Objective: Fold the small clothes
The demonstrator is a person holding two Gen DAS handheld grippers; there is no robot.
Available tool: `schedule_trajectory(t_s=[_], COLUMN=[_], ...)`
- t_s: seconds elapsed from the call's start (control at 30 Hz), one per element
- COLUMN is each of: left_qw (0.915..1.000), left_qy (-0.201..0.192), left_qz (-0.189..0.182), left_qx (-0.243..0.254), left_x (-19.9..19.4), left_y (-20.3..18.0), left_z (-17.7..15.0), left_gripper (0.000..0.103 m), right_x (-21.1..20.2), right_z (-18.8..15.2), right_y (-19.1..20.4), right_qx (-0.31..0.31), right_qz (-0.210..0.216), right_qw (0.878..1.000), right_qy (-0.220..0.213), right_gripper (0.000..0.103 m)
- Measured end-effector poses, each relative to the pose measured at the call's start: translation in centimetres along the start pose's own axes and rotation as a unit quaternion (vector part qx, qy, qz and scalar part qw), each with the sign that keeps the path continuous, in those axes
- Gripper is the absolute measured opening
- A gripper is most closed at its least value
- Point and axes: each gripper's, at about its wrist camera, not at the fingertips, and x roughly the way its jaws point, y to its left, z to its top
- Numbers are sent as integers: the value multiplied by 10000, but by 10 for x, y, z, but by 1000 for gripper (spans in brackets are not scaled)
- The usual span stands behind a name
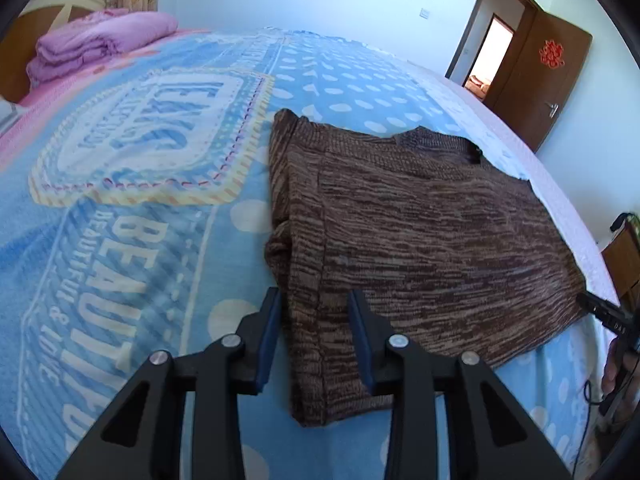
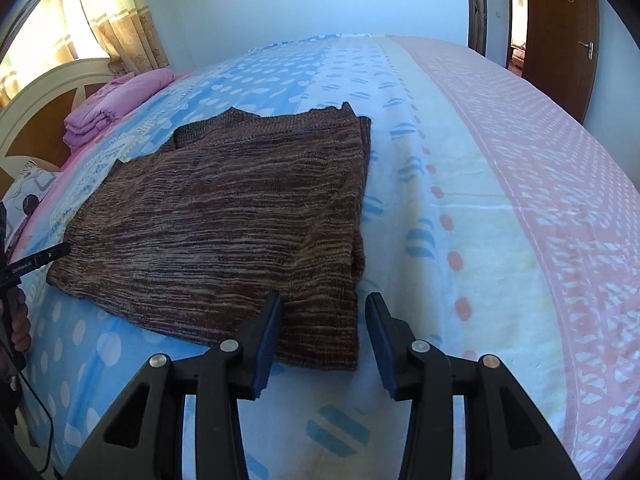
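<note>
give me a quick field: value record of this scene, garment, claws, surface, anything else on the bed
garment: brown knit sweater, sides folded in, lying flat
surface: bed with blue dotted blanket
left claw: open, over the sweater's near left corner, gripping nothing
right claw: open, over the sweater's near right corner, gripping nothing
also on bed: folded pink bedding by the headboard
background: brown door, open
fold state: partly folded, bottom-to-top fold not yet done

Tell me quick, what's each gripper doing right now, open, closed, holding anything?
Left gripper: open, holding nothing, jaws straddling the near left corner of the brown knit sweater.
Right gripper: open, holding nothing, at the sweater's near right corner.
</note>
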Motion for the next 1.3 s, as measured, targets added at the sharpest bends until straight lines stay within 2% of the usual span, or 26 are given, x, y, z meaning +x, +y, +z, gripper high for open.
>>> schedule_trajectory(t_s=[0.07, 0.13, 0.3, 0.4, 0.57, 0.67, 0.73, 0.77, 0.8, 0.87, 0.93, 1.1, 1.17, 1.23, 1.3], left_qw=[10000, 9999, 10000, 9991, 9988, 9976, 9966, 9965, 9967, 9971, 9970, 9964, 9965, 9968, 9971], left_qy=[-24, -16, -46, -106, -117, -129, -134, -127, -134, -125, -134, -161, -169, -171, -175], left_qz=[10, -74, -21, 213, 226, 397, 515, 528, 515, 494, 509, 633, 638, 612, 575], left_qx=[13, 77, 30, 345, 412, 545, 631, 633, 616, 572, 575, 540, 521, 493, 458], left_x=[3, 5, -1, -8, -9, -8, -7, -7, -8, -7, -7, -8, -9, -10, -11], left_y=[0, -1, 2, -6, -5, -10, -13, -13, -12, -10, -9, -9, -9, -8, -7], left_z=[3, 3, -7, -17, -18, -21, -24, -25, -26, -25, -26, -28, -30, -31, -33], left_gripper=[34, 9, 9, 8, 8, 8, 9, 9, 9, 10, 10, 14, 15, 15, 15], right_x=[-1, -1, 3, -7, -22, -12, -2, 2, 2, -7, -17, -20, -9, 11, 28], right_z=[1, 2, -3, -4, 2, 7, 6, 5, 3, 4, 10, 22, 21, 14, -1], right_y=[1, 3, 5, 11, 38, 44, 41, 41, 41, 39, 41, 72, 83, 90, 93], right_qx=[15, 0, 5, -99, -569, -682, -609, -624, -660, -558, -542, -964, -1071, -1110, -1145], right_qz=[31, -6, -48, -212, -263, -327, -280, -356, -620, -891, -772, -373, -115, 23, -69], right_qw=[10000, 9999, 10000, 9995, 9966, 9957, 9972, 9971, 9956, 9935, 9939, 9920, 9927, 9938, 9928], right_qy=[-57, -107, -61, -235, -530, -531, -331, -236, -237, -439, -567, -718, -544, -84, 354], right_gripper=[44, 44, 44, 44, 44, 44, 44, 44, 44, 44, 44, 44, 44, 44, 44])
